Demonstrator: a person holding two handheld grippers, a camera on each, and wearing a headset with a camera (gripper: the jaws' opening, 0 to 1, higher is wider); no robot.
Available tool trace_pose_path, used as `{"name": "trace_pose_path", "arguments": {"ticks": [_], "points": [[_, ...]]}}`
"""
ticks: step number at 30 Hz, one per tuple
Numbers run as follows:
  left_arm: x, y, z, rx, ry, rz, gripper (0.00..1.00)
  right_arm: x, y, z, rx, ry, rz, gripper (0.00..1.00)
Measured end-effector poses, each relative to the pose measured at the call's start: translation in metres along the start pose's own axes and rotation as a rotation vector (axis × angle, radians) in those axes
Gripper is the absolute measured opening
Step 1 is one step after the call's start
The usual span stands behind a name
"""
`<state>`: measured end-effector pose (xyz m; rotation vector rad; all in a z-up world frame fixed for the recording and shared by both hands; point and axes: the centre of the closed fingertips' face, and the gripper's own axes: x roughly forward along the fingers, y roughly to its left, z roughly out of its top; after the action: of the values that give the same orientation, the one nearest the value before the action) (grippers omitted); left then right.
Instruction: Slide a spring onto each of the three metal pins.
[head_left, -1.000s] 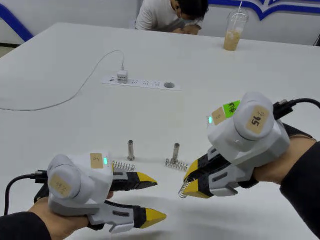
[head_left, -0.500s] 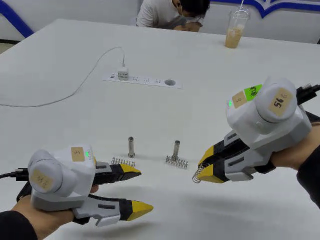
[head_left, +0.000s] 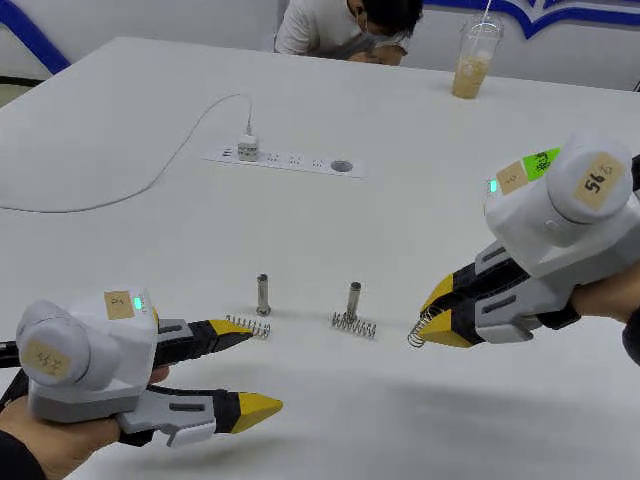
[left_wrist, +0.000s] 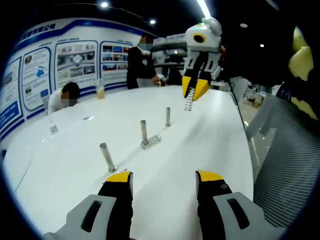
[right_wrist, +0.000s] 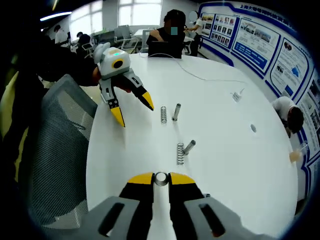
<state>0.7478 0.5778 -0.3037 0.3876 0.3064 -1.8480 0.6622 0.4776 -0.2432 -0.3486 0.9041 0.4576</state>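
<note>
Two upright metal pins (head_left: 263, 294) (head_left: 353, 299) stand mid-table. The left gripper view shows three pins (left_wrist: 106, 156) (left_wrist: 143, 132) (left_wrist: 168, 116) in a row. One spring (head_left: 247, 325) lies by the left pin, another spring (head_left: 354, 324) by the middle pin. My left gripper (head_left: 250, 367) is open at the lower left, with nothing between its jaws, its upper tip close to the left spring. My right gripper (head_left: 440, 320) hangs right of the pins, shut on a third spring (head_left: 418, 333) that sticks out of its tips. That spring's end shows as a ring (right_wrist: 160, 178) between the right jaws.
A white power strip (head_left: 285, 161) with a plug and cable lies farther back. At the far edge stands a drink cup (head_left: 475, 62), and a person (head_left: 340, 25) sits there. A mesh chair (right_wrist: 55, 145) stands beside the table.
My right gripper has moved right and slightly up, carrying the spring away from the pins. My left gripper has drawn back to the left. Pins and loose springs have stayed put.
</note>
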Motion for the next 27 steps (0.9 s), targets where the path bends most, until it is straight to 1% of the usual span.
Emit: {"name": "trace_pose_path", "arguments": {"ticks": [8, 15, 21, 27], "points": [[-0.003, 0.003, -0.001, -0.01, 0.0, 0.015, 0.54, -0.014, -0.017, -0.005, 0.013, 0.011, -0.04, 0.12], [-0.003, 0.005, 0.0, -0.015, -0.003, 0.023, 0.55, -0.022, -0.03, -0.012, 0.024, 0.025, -0.066, 0.12], [-0.005, 0.006, -0.001, -0.021, -0.004, 0.028, 0.56, -0.026, -0.042, -0.016, 0.031, 0.042, -0.09, 0.12], [-0.006, 0.006, -0.002, -0.025, -0.004, 0.031, 0.57, -0.024, -0.054, -0.024, 0.036, 0.064, -0.108, 0.12]]}}
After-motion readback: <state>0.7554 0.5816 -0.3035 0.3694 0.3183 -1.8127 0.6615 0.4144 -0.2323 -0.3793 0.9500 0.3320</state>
